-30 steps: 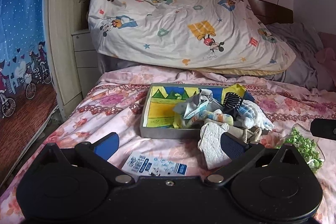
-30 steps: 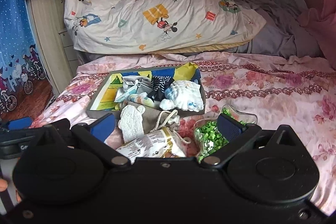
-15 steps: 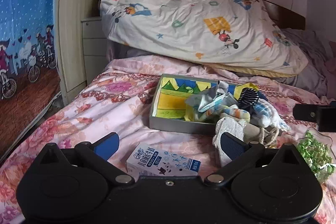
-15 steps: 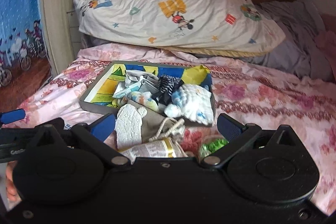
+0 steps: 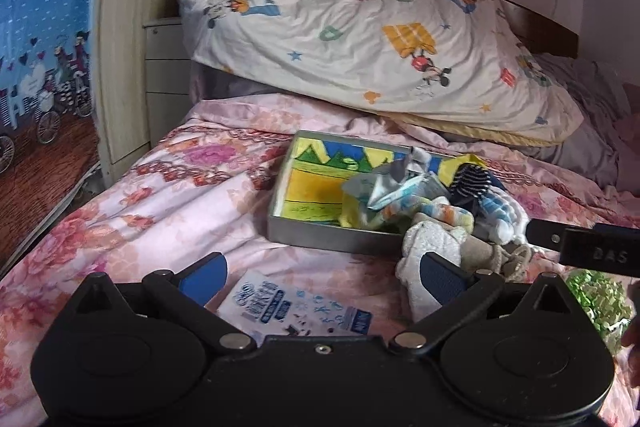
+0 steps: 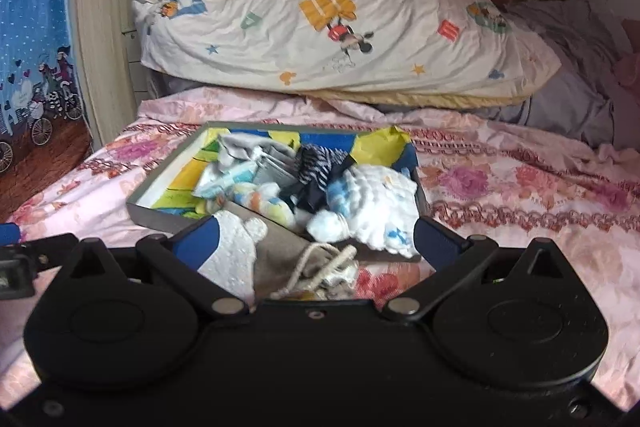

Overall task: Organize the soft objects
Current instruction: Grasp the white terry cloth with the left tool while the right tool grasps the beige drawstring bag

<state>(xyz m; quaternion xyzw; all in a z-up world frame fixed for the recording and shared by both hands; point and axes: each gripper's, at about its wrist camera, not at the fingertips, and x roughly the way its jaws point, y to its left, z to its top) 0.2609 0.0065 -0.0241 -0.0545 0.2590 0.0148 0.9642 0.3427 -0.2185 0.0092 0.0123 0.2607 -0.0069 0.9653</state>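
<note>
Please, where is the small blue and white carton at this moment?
In the left wrist view the carton lies flat on the pink floral bedspread, between the open fingers of the left tool and just in front of the grey tray of socks.

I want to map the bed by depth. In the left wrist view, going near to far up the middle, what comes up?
Left gripper → blue-and-white carton → gray tray of soft things → cartoon-print quilt.

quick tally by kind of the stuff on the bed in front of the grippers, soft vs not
Soft pieces I can tell apart: 4 (white fuzzy cloth, tan drawstring bag, striped dark sock, white-and-blue cloth)
Boxes: 1 (tray box)
Cartons: 1 (blue-print carton)
Green leafy bundle: 1
Total: 7; the tangled pile may hide more.
</note>
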